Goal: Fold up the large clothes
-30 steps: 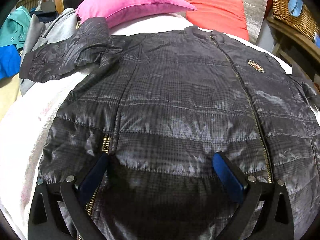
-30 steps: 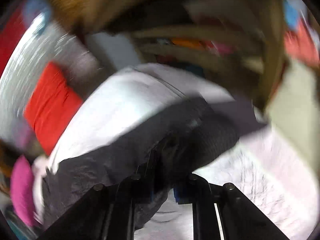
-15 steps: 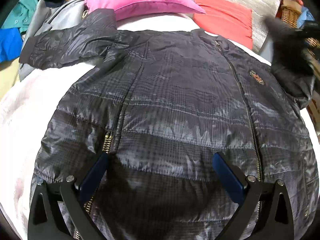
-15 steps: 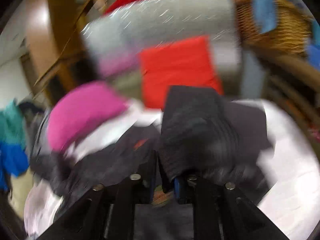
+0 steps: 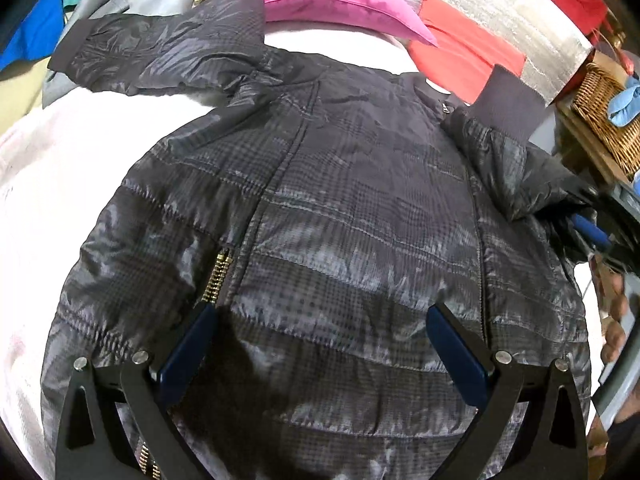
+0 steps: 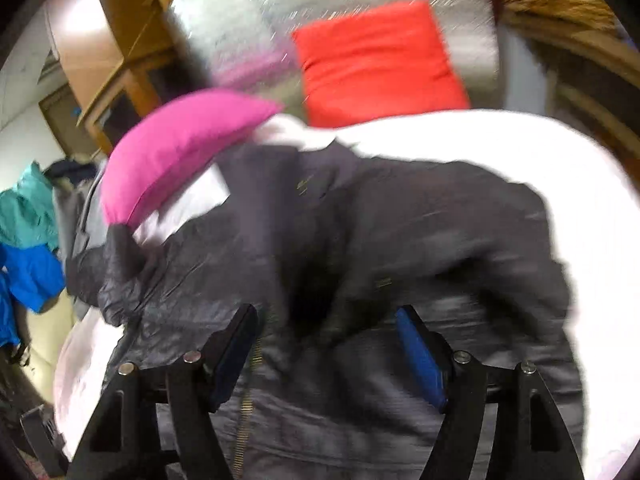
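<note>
The left gripper (image 5: pixel 320 356) pointed steeply downward with its jaws spread wide, and its blue pads (image 5: pixel 186 354) pressed on nothing. The right gripper (image 6: pixel 326 354) also tilted downward, and its jaws were opening; cloth lay between and below them, but the pads (image 6: pixel 420 364) did not press on it. In the left wrist view the right gripper (image 5: pixel 590 232) showed at the right edge, with a blue pad facing inward, and the person's hand (image 5: pixel 612 308) appeared just below it, blurred at the rim of the picture.
</note>
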